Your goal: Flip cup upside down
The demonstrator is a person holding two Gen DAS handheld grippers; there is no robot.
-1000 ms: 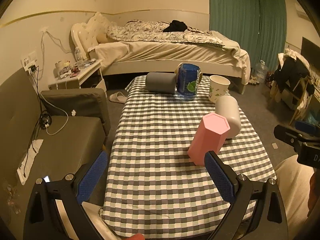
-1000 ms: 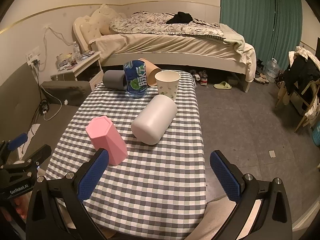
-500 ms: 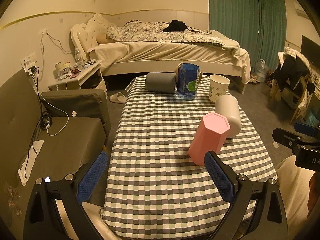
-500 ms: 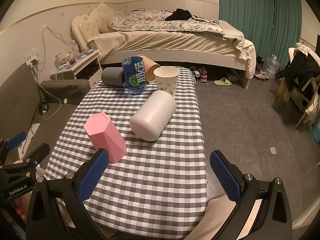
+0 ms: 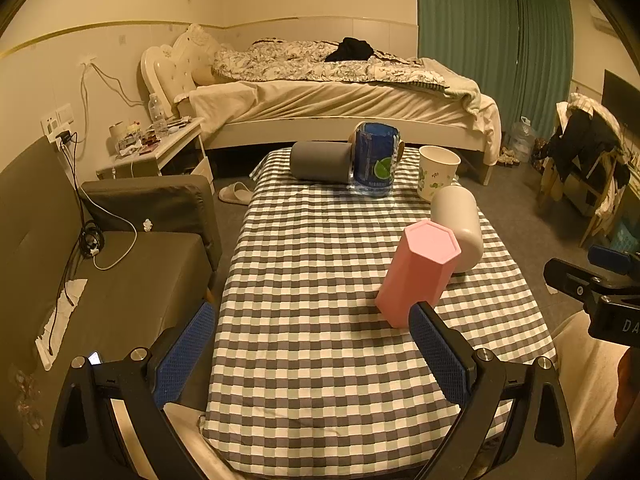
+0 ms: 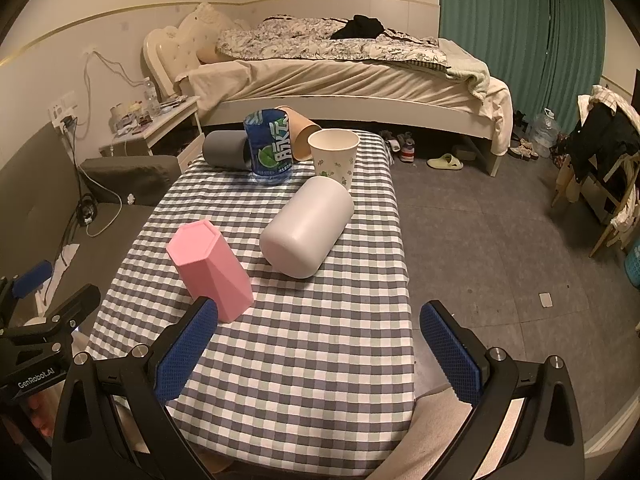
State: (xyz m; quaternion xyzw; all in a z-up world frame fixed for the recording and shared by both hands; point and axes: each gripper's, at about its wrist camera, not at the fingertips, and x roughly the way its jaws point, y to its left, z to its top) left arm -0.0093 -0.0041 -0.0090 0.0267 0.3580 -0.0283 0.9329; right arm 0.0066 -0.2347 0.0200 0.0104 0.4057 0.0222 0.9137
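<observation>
both grippers' fingers (image 6: pixel 188 344) spread; pink cup (image 6: pixel 210 270) beside white cup (image 6: pixel 307 227) looks light, stiff; grip its flat sides.

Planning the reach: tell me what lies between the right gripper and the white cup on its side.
Nothing: in the right wrist view only bare checked tablecloth runs from the right gripper to the white cup. The pink cup stands left of that line.
</observation>
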